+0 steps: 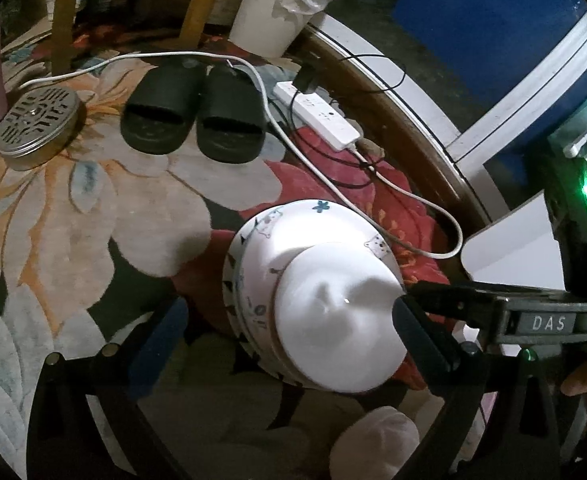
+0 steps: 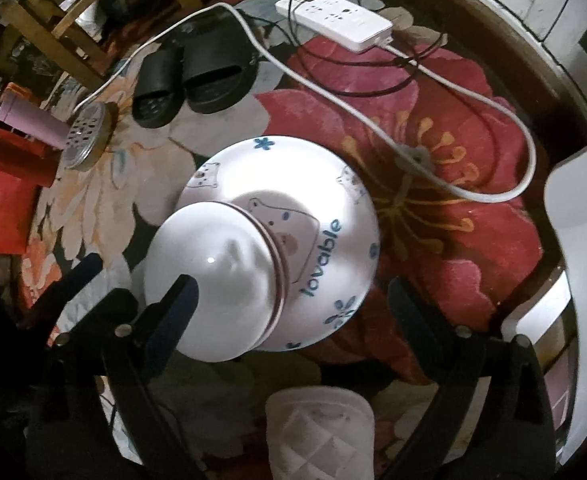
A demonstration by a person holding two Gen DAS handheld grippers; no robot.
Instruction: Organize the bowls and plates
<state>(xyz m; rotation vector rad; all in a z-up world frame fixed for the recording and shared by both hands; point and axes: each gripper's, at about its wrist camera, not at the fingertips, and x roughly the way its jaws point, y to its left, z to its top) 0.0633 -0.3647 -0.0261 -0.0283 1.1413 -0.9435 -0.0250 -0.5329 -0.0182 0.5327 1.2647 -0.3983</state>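
Nearest each camera a pale quilted slipper toe (image 2: 319,432) shows under the glass, between the gripper's fingers. The left gripper (image 1: 289,344) stands spread wide and grips nothing; the plain white bowl (image 1: 337,320) lies between its fingers, the right-hand pad right at the rim, though contact cannot be judged. The right gripper (image 2: 293,312) is likewise released, its jaws wide on either side of the bowls. The white bowl sits mouth up inside the printed bowl (image 2: 325,208), which bears bear drawings, blue flowers and the word "lovable"; the nested pair stands upright, both round, so neither has a long side. In the right wrist view the white bowl sits off-centre, toward the lower left of the printed one. They rest on a round glass tabletop (image 2: 533,340), through which a carpet (image 1: 73,220) of large red and cream flowers shows. Farther off lie a white cable (image 2: 433,76), a white power strip (image 1: 321,114) with a black plug, a pair of black slides (image 1: 193,116) and a round pierced metal tin (image 1: 37,120). Beyond stand a pale bucket (image 1: 269,12), wooden chair legs (image 1: 61,24) and a blue panel (image 1: 473,12).
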